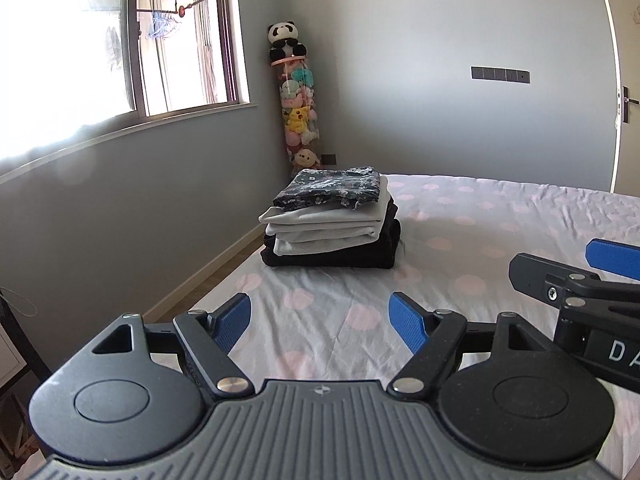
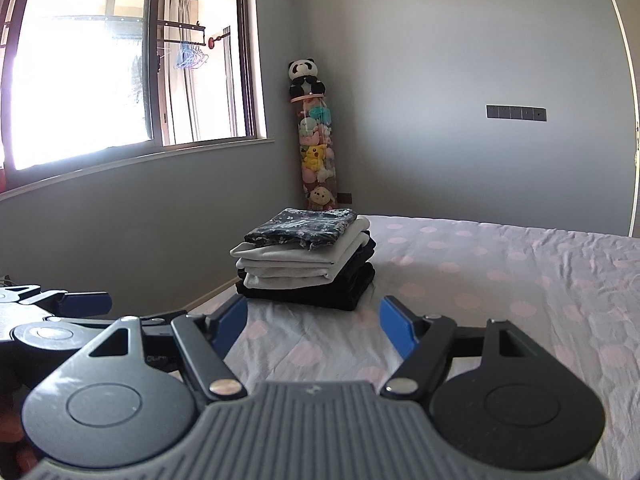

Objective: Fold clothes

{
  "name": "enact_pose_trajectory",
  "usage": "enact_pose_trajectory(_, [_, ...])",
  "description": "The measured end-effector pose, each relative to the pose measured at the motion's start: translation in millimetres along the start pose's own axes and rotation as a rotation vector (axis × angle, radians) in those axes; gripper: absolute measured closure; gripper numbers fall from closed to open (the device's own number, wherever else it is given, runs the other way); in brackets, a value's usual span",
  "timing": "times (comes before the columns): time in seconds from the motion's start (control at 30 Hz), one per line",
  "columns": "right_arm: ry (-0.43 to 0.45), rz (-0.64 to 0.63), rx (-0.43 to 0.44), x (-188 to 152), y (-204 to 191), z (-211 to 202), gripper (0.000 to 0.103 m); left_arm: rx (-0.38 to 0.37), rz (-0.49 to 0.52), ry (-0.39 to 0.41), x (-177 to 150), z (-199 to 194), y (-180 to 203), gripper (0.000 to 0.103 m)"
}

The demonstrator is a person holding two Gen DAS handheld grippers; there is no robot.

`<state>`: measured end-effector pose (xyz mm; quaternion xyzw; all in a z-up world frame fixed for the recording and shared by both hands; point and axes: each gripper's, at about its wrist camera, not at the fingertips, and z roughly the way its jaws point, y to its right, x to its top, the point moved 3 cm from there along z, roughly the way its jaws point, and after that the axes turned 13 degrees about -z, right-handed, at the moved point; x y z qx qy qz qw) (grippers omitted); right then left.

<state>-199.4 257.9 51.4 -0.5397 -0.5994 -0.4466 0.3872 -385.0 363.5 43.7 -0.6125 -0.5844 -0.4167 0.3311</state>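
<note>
A wide bed (image 1: pixel 500 216) is filling most of the room in front of me, its sheet pale lilac with pink dots and lightly creased. Grey walls are closing in behind it, and a big window (image 2: pixel 132 72) on the left is letting in hard daylight, with hangers dangling outside it. In the far corner a tall clear tube of plush toys (image 1: pixel 298 120) is standing on end, a panda toy (image 1: pixel 285 42) sitting on top. A dark strip of switches (image 2: pixel 516 113) is running along the back wall.

Near the bed's far left edge a stack of folded clothes (image 1: pixel 332 220) is resting on the sheet: black pieces at the bottom, light grey ones in the middle, and a dark floral garment (image 2: pixel 302 228) lying on top, slightly askew.

Both tools are hovering low over the near part of the sheet, well apart from the stack. The left gripper (image 1: pixel 322 318) is spreading its blue pads wide with nothing between them. The right gripper (image 2: pixel 312 322) is doing the same, gaping wide and carrying nothing, just beside its partner.
</note>
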Motion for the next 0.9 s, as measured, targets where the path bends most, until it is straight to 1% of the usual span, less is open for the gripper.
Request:
enact_pose_trajectory(0.33, [-0.001,0.002,0.002,-1.2,-14.3,-25.6,0.027,0.004,-0.022,0.009,-5.7,-24.6,-13.8,0.013])
enact_pose_trajectory(0.63, [-0.005,-0.004,0.002,-5.5,-19.2,-22.8,0.027,0.012,-0.036,0.007,-6.7,-23.2,-18.2,0.013])
enact_pose_trajectory(0.9, [0.019,-0.026,-0.030,-6.6,-23.4,-23.9,0.027,0.008,-0.039,0.015,-14.6,-24.2,-19.3,0.013])
